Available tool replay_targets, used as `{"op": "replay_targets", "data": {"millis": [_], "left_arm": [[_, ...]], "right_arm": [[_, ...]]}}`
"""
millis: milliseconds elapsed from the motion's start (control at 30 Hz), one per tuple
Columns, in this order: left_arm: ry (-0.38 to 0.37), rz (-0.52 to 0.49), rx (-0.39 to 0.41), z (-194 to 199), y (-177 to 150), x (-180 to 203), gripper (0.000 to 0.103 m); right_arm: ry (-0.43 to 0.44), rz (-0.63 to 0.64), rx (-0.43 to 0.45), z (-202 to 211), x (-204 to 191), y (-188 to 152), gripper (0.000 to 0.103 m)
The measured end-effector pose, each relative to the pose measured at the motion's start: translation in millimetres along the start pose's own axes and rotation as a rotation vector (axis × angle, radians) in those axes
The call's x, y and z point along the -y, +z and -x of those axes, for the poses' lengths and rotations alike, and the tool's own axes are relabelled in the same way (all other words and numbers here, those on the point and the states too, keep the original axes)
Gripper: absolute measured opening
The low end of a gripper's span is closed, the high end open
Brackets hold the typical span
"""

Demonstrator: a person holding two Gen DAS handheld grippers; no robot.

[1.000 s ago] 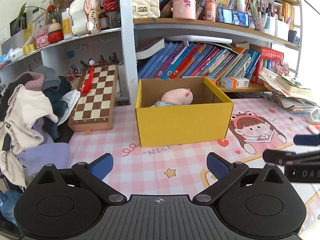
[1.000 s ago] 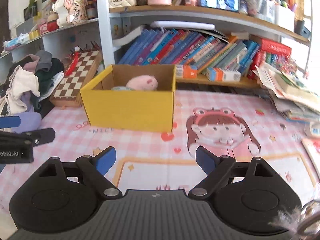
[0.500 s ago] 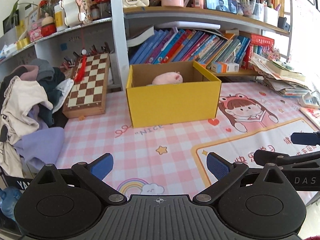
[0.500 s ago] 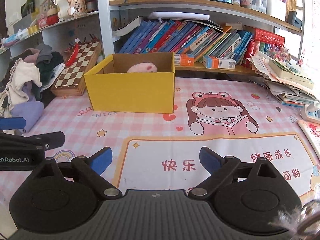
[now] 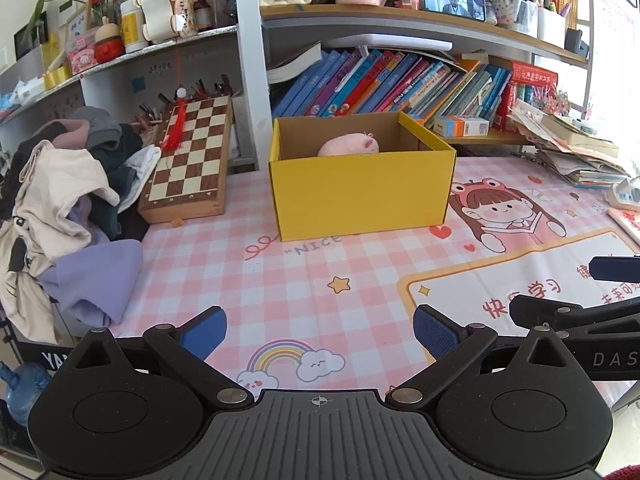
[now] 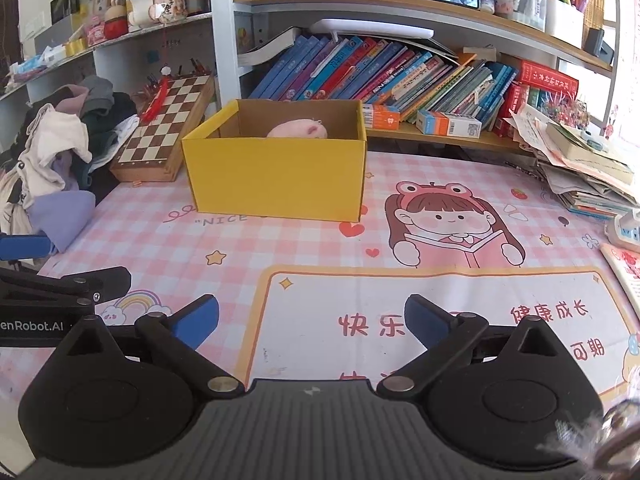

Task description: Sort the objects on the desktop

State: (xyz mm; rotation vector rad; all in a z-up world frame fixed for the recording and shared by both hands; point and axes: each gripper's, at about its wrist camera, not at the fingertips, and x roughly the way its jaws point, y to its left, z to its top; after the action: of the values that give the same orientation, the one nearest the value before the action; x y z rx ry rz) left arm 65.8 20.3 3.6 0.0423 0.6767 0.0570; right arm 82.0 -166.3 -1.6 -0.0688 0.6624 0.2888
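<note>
Sitting mid-desk is an open yellow cardboard box with a pink plush toy tucked inside, only its top showing over the rim. A wooden folding chessboard leans beside it on the left, next to a heap of crumpled clothes. Slanted colourful books fill the shelf behind, and a messy stack of papers sits off right. The pink checkered cartoon desk mat lies bare between box and tools. Left hand-held gripper is spread wide, holding nothing; right hand-held gripper too, both hanging above the mat.
</note>
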Motion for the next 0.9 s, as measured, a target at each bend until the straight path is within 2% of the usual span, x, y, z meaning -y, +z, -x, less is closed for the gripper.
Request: {"op": "replay_targets", "data": {"millis": [900], "left_arm": [[-0.013, 0.009, -0.026, -4.3, -2.8, -4.0, 0.101]], "right_arm": [[-0.005, 0.011, -0.025, -3.3, -5.7, -1.7, 0.103]]}}
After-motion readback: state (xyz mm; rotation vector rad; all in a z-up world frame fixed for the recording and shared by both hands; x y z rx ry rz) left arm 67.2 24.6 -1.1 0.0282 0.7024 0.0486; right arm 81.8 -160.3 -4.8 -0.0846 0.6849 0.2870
